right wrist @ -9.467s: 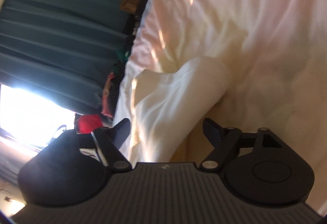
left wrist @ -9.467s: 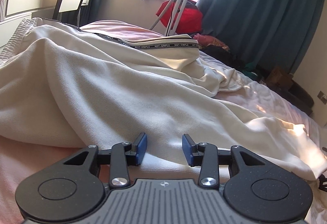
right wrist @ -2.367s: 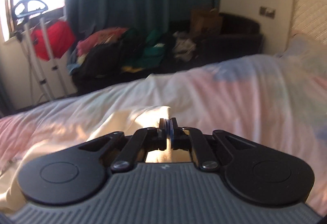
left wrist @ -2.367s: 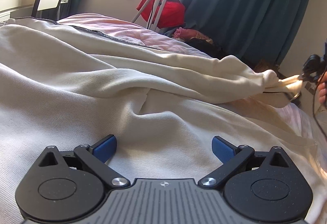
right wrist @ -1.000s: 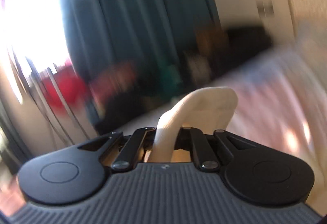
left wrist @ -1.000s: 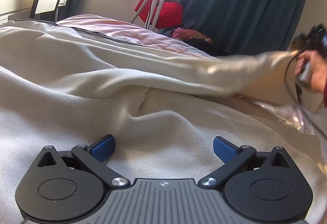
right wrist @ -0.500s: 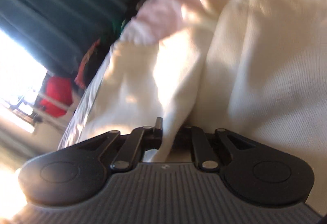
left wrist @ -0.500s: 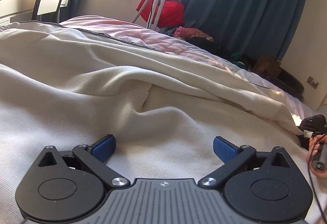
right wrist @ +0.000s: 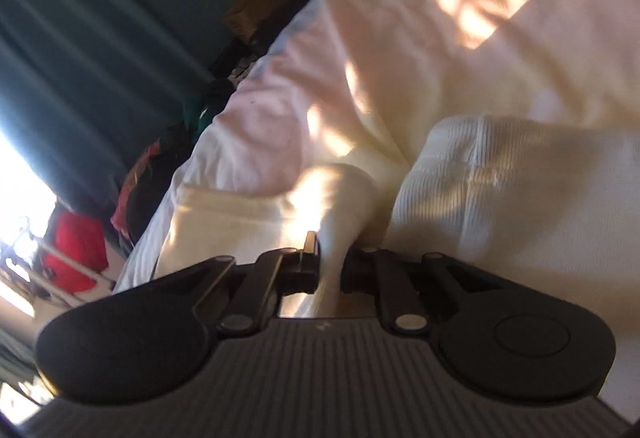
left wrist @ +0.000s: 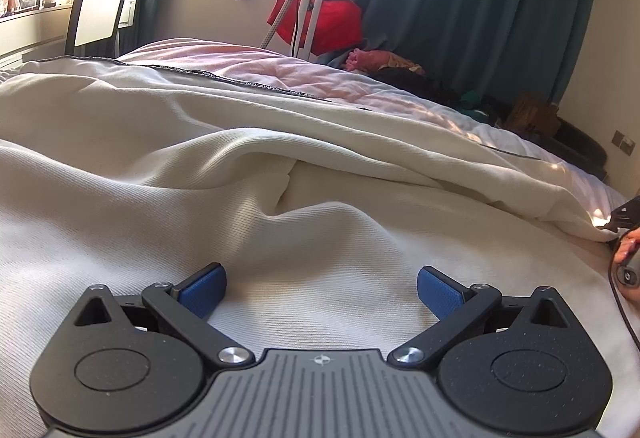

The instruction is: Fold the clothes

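Slippage is the main risk: the right gripper [right wrist: 330, 258] is clenched on only a thin pinch of the cream garment [left wrist: 280, 222], and a sharp tug could pull that edge free, or drag the whole piece askew, because the left gripper [left wrist: 320, 288] is released, its blue pads [left wrist: 202, 288] spread wide and resting on the cloth without pinning it. The garment is a ribbed, cream knit with a dark printed band [left wrist: 240, 80] along its far edge. It lies spread over the pink bed [left wrist: 224, 58], rumpled into long soft ridges, one layer lapped over another. The pinched end lies toward the bed's curtain side.
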Available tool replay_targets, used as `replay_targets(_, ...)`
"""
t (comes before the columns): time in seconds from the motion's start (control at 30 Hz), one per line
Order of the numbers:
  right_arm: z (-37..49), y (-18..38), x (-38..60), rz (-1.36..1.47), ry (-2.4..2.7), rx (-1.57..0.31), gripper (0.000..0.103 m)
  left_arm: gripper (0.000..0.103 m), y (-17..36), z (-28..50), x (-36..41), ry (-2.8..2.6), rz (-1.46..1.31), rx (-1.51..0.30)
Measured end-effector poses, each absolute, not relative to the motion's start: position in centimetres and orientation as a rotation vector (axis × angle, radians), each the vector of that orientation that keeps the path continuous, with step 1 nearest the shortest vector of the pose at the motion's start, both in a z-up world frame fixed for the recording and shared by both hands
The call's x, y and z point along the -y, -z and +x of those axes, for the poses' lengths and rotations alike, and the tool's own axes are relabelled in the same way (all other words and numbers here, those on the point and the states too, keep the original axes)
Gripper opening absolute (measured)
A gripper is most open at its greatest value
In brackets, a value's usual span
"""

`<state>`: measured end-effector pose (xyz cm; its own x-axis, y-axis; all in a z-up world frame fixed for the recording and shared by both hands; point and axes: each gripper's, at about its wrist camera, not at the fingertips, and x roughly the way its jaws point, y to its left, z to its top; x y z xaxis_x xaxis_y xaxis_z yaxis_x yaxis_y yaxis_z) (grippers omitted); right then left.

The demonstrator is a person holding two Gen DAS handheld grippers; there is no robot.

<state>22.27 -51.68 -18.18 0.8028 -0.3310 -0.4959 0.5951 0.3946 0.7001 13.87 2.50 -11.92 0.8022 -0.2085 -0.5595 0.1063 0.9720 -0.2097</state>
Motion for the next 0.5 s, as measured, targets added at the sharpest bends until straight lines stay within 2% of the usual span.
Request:
replay_targets(0.07,22.7,18.1,51.7,1.003,0.587,-0.270,0.008,0.103,11.9,14.0,-2.5,0.172,-0.170,-0.619)
replay_targets(0.2,22.9,14.0,50.4,0.678,0.717,-0.188,0.008,0.103,11.9,13.9,-2.4,0.167,-0.150,-0.625)
replay_targets(0.27,23.5,14.0,50.9,0.626,0.726,-0.207,0.008,0.103,11.9,13.9,-2.1,0.163,-0.129,-0.626)
replay_targets(0.37,23.6,17.0,51.8,0.667,0.731,-0.295,0.009,0.103,12.0,14.0,-2.0,0.161,-0.116,-0.627)
replay_targets(0.47,23.5,17.6,52.1,0.698,0.696,-0.341,0.014,0.103,12.0,14.0,-1.9,0.160,-0.114,-0.626)
replay_targets(0.5,23.4,17.4,52.2,0.705,0.680,-0.352,0.027,0.103,12.0,14.0,-1.9,0.161,-0.114,-0.625)
